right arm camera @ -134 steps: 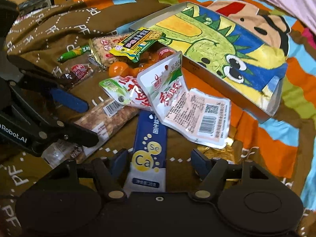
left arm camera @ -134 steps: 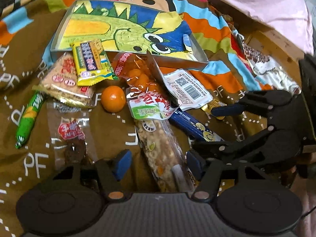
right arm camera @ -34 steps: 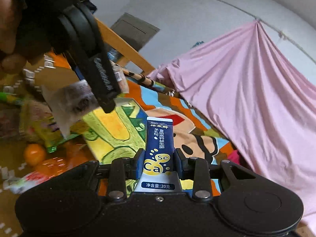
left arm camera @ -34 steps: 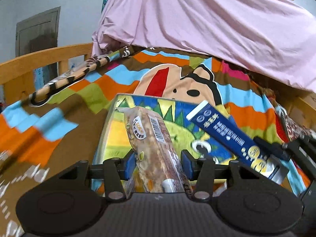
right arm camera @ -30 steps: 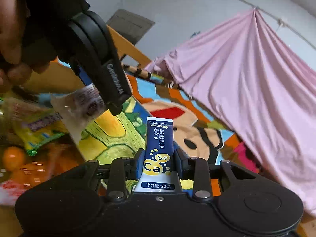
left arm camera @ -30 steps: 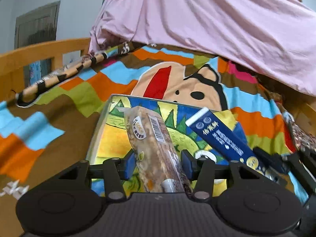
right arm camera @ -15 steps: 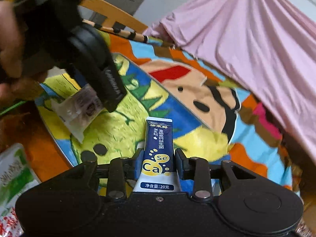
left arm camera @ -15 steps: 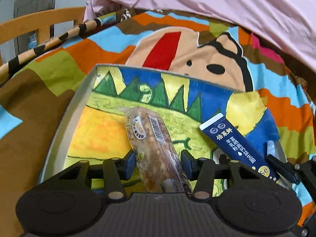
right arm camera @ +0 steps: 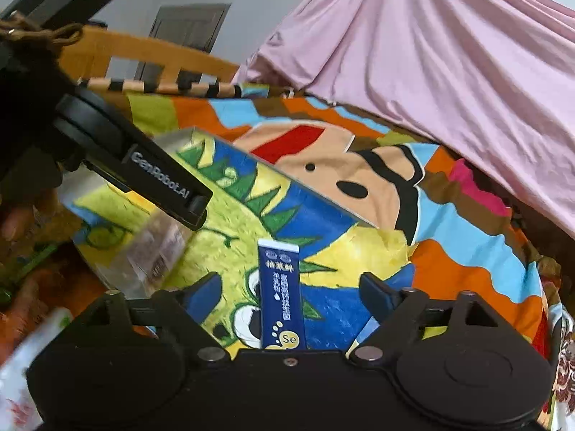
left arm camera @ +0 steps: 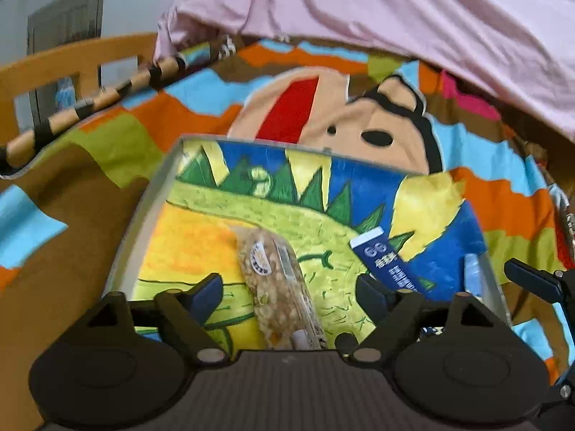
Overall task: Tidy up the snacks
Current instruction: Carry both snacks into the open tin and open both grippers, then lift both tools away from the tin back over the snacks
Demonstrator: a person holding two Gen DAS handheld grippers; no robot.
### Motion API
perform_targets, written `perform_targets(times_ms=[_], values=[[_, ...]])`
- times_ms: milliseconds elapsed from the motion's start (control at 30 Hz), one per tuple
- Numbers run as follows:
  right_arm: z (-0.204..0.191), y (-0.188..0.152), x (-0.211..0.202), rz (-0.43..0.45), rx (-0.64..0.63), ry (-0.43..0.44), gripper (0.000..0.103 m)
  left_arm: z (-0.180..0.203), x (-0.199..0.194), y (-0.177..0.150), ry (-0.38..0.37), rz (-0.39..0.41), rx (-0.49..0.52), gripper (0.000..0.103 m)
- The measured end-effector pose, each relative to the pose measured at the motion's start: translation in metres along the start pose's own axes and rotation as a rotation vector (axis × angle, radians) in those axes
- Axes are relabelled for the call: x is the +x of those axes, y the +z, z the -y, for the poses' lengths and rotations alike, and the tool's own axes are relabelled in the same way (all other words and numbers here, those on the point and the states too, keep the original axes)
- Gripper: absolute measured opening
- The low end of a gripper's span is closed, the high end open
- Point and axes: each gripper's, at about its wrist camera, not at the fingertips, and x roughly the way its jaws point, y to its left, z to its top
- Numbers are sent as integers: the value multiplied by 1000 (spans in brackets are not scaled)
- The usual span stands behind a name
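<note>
A shallow box (left arm camera: 143, 215) with a dinosaur picture inside lies on the blanket. My left gripper (left arm camera: 289, 291) hangs low over it and its jaws are opening. A nut bar in a clear wrapper (left arm camera: 280, 287) lies between the blue pads, which stand apart from it. Beside it my right gripper (right arm camera: 291, 292) is opening too. A dark blue sachet (right arm camera: 282, 287) lies loose between its pads, on the box floor. In the left wrist view the blue sachet (left arm camera: 388, 265) is to the right of the bar. The right wrist view shows the left gripper (right arm camera: 161, 183) above the blurred nut bar (right arm camera: 158, 248).
A colourful cartoon blanket (left arm camera: 323, 115) covers the bed under the box. A pink sheet (left arm camera: 395, 18) hangs behind, and a wooden rail (left arm camera: 72, 57) and a striped pole (left arm camera: 90, 107) stand at the left. Other snack packets (right arm camera: 21, 359) lie blurred at the lower left.
Both grippers came down over the box and their jaws swung wide. The nut bar and the blue sachet are no longer pinched and now rest in the box.
</note>
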Motion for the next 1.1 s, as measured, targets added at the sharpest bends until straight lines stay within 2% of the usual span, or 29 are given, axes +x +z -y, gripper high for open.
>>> perform_targets(times_ms=[100,167,333,567,900,1100], values=[[0,4,-18,30,11,2,102,-4,-28,-2,9,61,-10,96],[-2,6,-33,54,0,6,102,-8,-46,-5,18,96,-22,100],[-12,15,-75,122,-38,1,102,-21,-101,-21,32,196,-37,102],[-26,26,-141,211,-18,-14,102,-37,-176,-53,49,313,-49,102],[-47,16,-225,280,41,-5,102,-42,-252,-107,90,369,11,103],[-60,6,-262,286,57,4,102,-47,-281,-139,117,334,6,103]])
